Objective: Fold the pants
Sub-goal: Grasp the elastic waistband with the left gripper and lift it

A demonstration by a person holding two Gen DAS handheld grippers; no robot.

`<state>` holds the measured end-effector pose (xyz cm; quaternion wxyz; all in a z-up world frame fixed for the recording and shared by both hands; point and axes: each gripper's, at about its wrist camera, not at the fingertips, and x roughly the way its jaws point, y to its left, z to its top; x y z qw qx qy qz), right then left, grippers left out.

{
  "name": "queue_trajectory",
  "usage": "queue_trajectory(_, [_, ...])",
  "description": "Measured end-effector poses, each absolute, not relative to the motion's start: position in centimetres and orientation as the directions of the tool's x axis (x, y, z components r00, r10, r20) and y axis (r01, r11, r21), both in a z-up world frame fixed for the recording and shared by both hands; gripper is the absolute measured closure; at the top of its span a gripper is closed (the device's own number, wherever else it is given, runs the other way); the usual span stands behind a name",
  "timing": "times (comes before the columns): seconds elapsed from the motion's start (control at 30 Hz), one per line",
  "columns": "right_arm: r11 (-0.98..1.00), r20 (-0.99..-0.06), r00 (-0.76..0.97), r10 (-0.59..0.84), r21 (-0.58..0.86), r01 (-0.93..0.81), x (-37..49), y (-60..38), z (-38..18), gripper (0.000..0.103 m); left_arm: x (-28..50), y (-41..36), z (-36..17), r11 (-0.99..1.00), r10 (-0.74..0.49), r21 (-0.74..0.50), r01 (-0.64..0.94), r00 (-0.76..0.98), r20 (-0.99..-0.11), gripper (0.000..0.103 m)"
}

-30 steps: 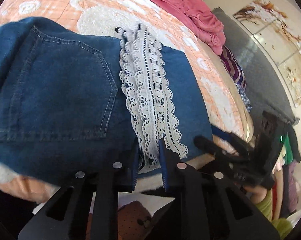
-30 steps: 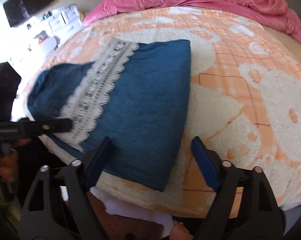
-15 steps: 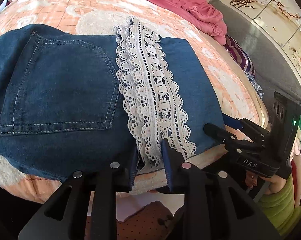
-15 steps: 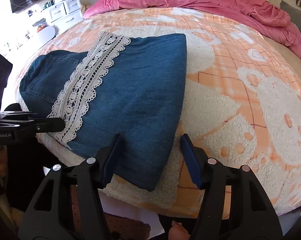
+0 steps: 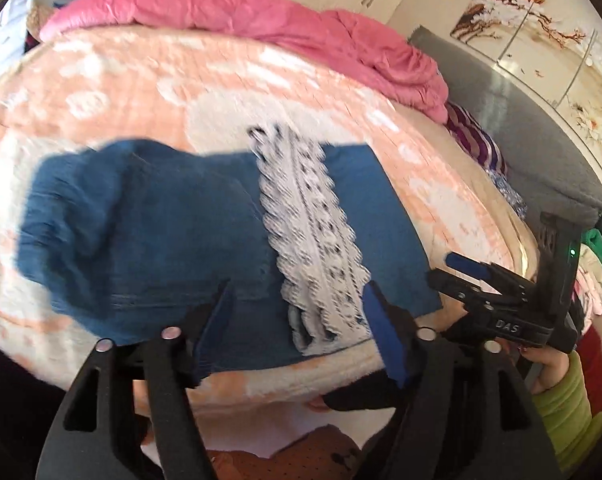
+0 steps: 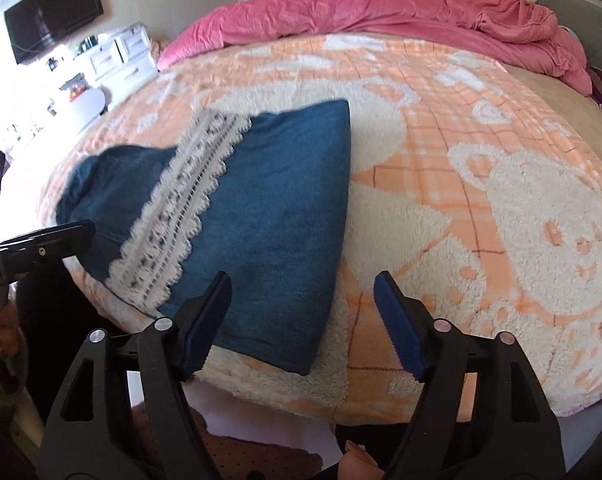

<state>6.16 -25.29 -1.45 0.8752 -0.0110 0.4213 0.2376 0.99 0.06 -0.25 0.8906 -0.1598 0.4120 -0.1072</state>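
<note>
The folded blue denim pants (image 5: 161,232) (image 6: 285,184) lie flat near the front edge of the bed, with a white lace band (image 5: 313,240) (image 6: 181,208) running across them. My left gripper (image 5: 297,300) hovers over the near end of the lace. Its jaws are opening and its pads press on nothing. My right gripper (image 6: 301,284) hangs above the pants' near right corner, its jaws also opening, with no cloth between the pads. Each gripper shows in the other's view: the right gripper (image 5: 461,268) and the left gripper (image 6: 73,232).
A peach and white fleece blanket (image 6: 501,160) covers the bed. A crumpled pink duvet (image 5: 301,28) (image 6: 381,16) lies along the far side. A grey headboard (image 5: 541,152) and striped cloth (image 5: 473,140) are to the right. A wall TV (image 6: 53,16) and white drawers (image 6: 117,52) are at the left.
My left gripper has let go of the lace edge, spread its jaws wide and lifted away. The right gripper's jaws narrowed, then widened again, and it drew back a little.
</note>
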Motion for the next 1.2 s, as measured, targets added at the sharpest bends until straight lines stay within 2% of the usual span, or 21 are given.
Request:
queue_trajectory(0.1, [0.883, -0.731, 0.539, 0.419, 0.19, -0.429, 6.0, -25.0, -0.7, 0.028, 0.4, 1.4, 0.7, 0.936, -0.282, -0.352, 0.032, 0.665, -0.691, 0.029])
queue_trajectory(0.17, [0.878, -0.721, 0.542, 0.432, 0.198, -0.437, 6.0, -24.7, -0.2, 0.021, -0.3, 2.3, 1.2, 0.946, -0.246, -0.323, 0.014, 0.681, -0.69, 0.025])
queue_trajectory(0.37, [0.855, -0.688, 0.548, 0.477, 0.217, -0.472, 6.7, -22.7, 1.6, 0.019, -2.5, 5.7, 1.6, 0.961, -0.155, -0.272, -0.058, 0.701, -0.697, 0.017])
queue_trajectory(0.6, [0.788, -0.673, 0.504, 0.541, 0.196, -0.584, 7.9, -17.2, 3.8, 0.016, -2.8, 10.0, 0.1, 0.925, -0.129, -0.337, -0.176, 0.688, -0.714, 0.016])
queue_trajectory(0.8, [0.676, -0.669, 0.387, 0.634, 0.238, -0.697, 9.4, -11.4, 5.0, 0.015, -2.5, 11.5, -1.4, 0.902, -0.111, -0.365, -0.23, 0.693, -0.712, 0.016])
queue_trajectory(1.07, [0.569, -0.739, 0.271, 0.617, 0.181, -0.802, 11.5, -2.3, 4.1, 0.015, -1.4, 11.8, -3.5, 0.88, -0.15, -0.408, -0.244, 0.673, -0.724, 0.018])
queue_trajectory(1.2, [0.542, -0.764, 0.238, 0.6, 0.169, -0.823, 12.2, 0.8, 3.5, 0.015, -1.0, 11.8, -4.3, 0.874, -0.161, -0.42, -0.243, 0.671, -0.724, 0.025])
